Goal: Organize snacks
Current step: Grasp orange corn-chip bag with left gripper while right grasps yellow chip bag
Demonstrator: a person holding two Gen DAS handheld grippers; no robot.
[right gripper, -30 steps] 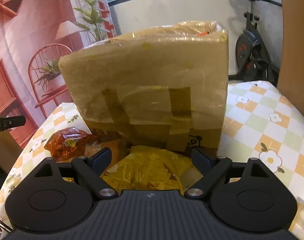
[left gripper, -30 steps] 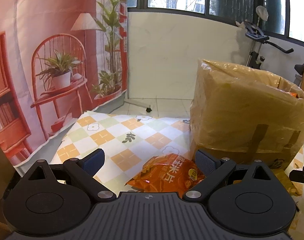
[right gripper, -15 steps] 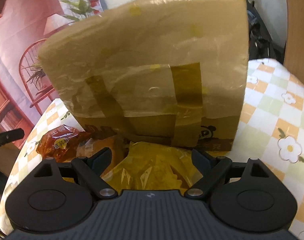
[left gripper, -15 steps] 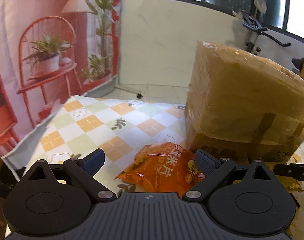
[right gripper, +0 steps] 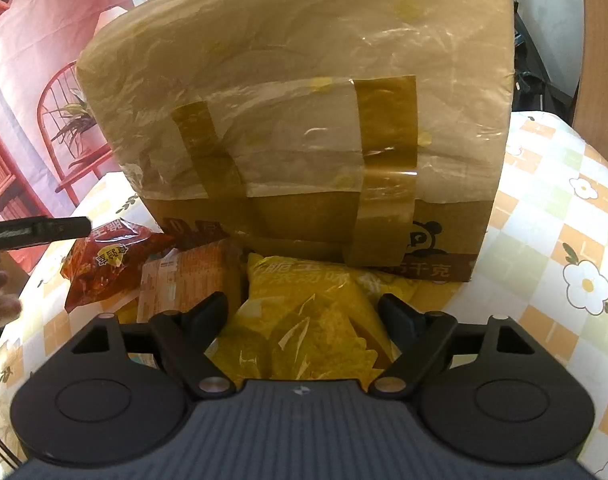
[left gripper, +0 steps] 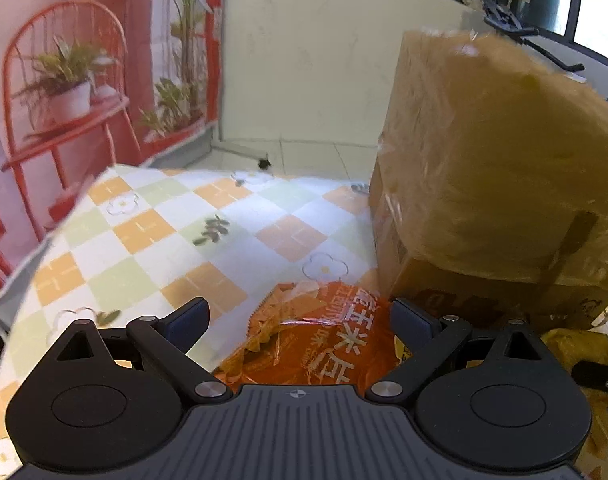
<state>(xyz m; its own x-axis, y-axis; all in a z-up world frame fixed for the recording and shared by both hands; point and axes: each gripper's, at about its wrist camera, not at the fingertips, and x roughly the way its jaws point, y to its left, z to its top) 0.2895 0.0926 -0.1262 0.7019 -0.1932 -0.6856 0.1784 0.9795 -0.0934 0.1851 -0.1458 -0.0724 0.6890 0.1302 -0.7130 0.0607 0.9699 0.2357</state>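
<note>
An orange snack bag [left gripper: 316,340] lies on the checkered tablecloth [left gripper: 164,240] against the foot of a taped cardboard box [left gripper: 484,180]. My left gripper [left gripper: 300,320] hangs open over it, one finger on each side and neither pad pressing. In the right wrist view a yellow snack bag [right gripper: 304,320] lies in front of the same box [right gripper: 304,120]. My right gripper [right gripper: 304,310] straddles this bag with its jaws closing, and the pads show no squeeze on it. The orange bag [right gripper: 104,264] lies at the left, under a left gripper finger [right gripper: 36,232].
A flat printed pack [right gripper: 176,280] lies between the two bags. The box top is out of sight from here. A person's hand [right gripper: 0,304] shows at the left edge. The tablecloth [right gripper: 564,240] runs on right of the box. An exercise bike [left gripper: 512,24] stands behind.
Both grippers have come down and closer to the bags. The orange bag now fills the gap of the left gripper. The right jaws have narrowed a little around the yellow bag.
</note>
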